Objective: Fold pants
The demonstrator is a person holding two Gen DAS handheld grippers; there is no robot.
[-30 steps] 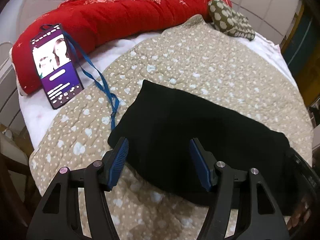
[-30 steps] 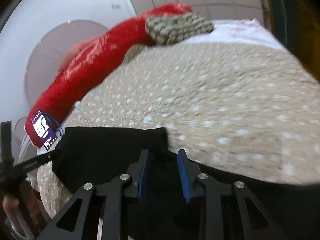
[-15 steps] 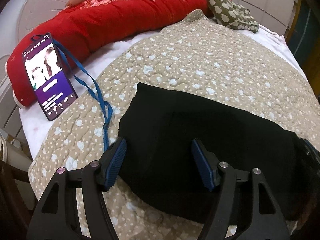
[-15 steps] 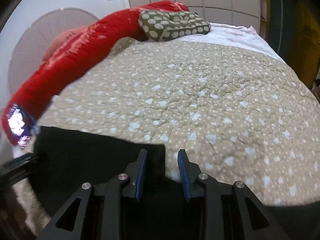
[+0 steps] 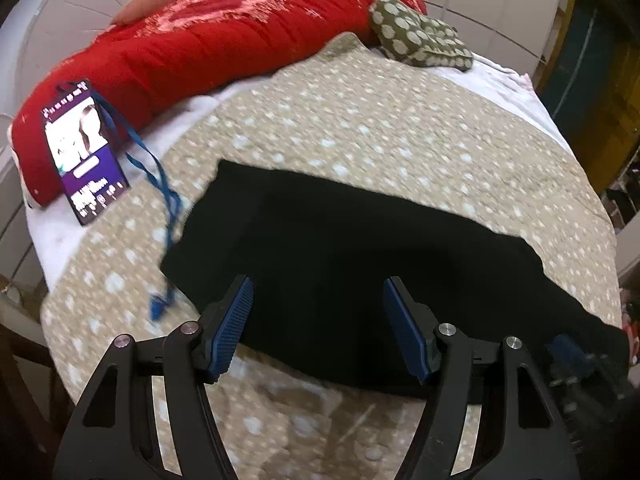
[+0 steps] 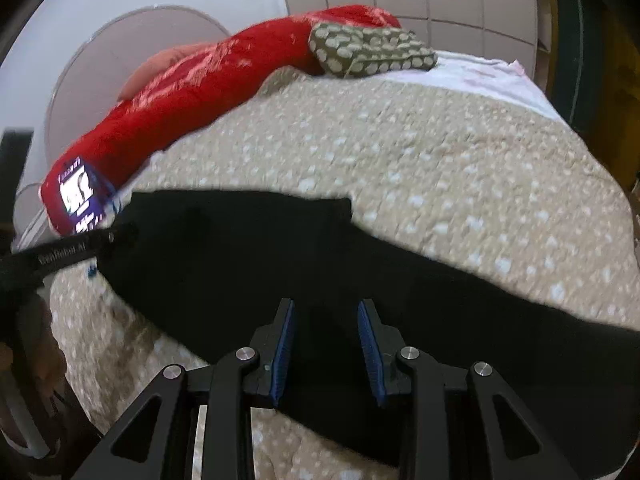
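Observation:
Black pants lie folded into a long band across the beige spotted quilt. My left gripper hangs open just above the band's near edge toward its left end, with cloth under the gap and none pinched. In the right wrist view the pants run from the left to the lower right. My right gripper hovers over their near part with its jaws opening, the pads off the cloth. The left gripper shows at that view's left edge, and the right gripper is blurred at the left view's lower right.
A phone on a blue lanyard leans on a long red bolster at the back left. A green spotted cushion lies at the back. The quilt's near edge drops off the bed beneath the grippers.
The left gripper has slid right along the pants. The right gripper has drawn back toward the near edge, so more of the black band shows ahead of it, and its jaws stand slightly wider.

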